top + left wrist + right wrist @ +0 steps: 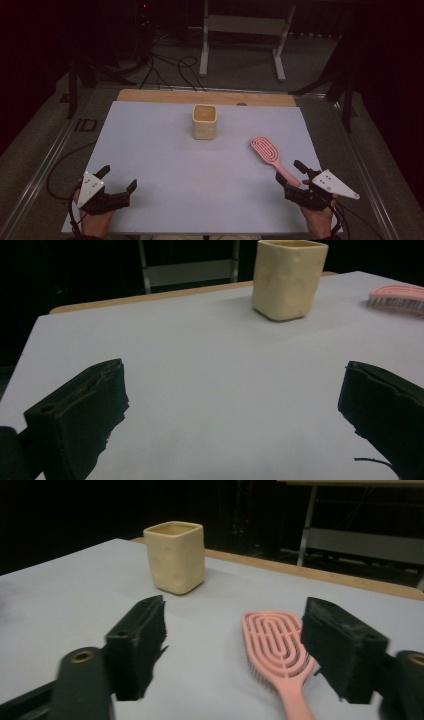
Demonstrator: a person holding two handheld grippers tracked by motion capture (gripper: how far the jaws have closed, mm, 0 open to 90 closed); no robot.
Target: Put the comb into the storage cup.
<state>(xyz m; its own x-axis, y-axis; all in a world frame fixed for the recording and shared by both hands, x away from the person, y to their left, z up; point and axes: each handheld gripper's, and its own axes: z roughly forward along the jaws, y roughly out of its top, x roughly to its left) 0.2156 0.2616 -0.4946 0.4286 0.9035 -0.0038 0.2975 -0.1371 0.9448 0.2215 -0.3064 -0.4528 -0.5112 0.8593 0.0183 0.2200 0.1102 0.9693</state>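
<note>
A pink hairbrush (265, 149) lies flat on the white table sheet (165, 160), its head pointing away and left. My right gripper (288, 170) stands open at the near right, its jaws on either side of the brush handle without pressing it. In the right gripper view the hairbrush (272, 640) lies between the jaws of that gripper (235, 630), closer to the right one. A cream square cup (204, 122) stands upright at the far middle. My left gripper (119, 176) rests open at the near left, nothing between its jaws.
The cup (287, 282) and the brush head (397, 297) appear far off in the left gripper view. A wooden table edge (205, 96) runs along the far side. Beyond it are floor cables (170, 70) and a metal stand (245, 30).
</note>
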